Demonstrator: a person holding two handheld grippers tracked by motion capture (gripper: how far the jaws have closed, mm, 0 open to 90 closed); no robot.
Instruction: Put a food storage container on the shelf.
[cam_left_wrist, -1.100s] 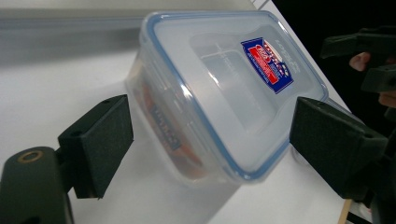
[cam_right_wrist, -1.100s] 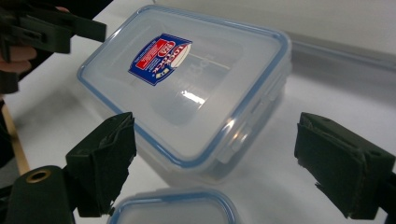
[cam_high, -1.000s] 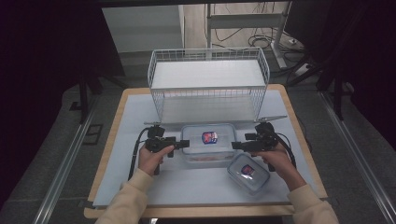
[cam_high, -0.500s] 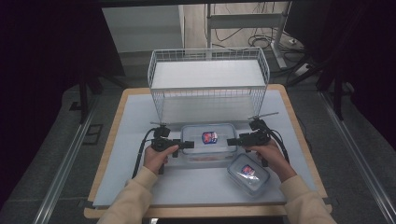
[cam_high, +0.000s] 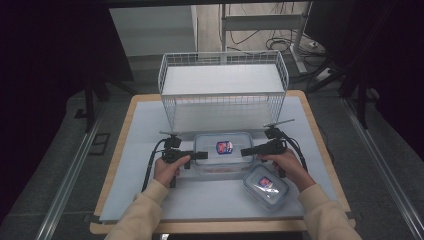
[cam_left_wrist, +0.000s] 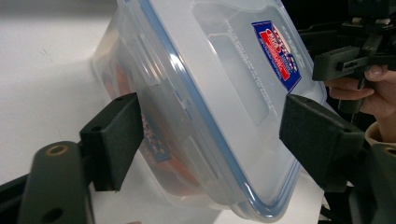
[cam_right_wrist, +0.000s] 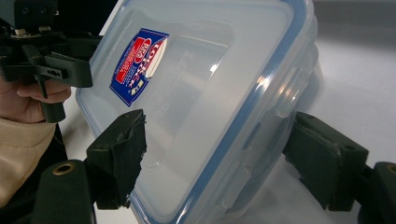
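Note:
A large clear container with a blue-rimmed lid and a red and blue label lies on the pale mat. My left gripper is at its left end and my right gripper at its right end. In the left gripper view the container runs between the jaws of the left gripper, one pad on its side wall and the other at the lid's edge. The right gripper straddles the container the same way. Both pairs of jaws have just been closing on it.
A smaller lidded container with the same label lies at the front right, under my right hand. A white wire basket stands behind the large container. The mat covers a wooden table; dark floor and rails surround it.
My right hand has moved left and a little down, bringing its gripper onto the container's right end. The left hand has hardly moved. The large container stays in place.

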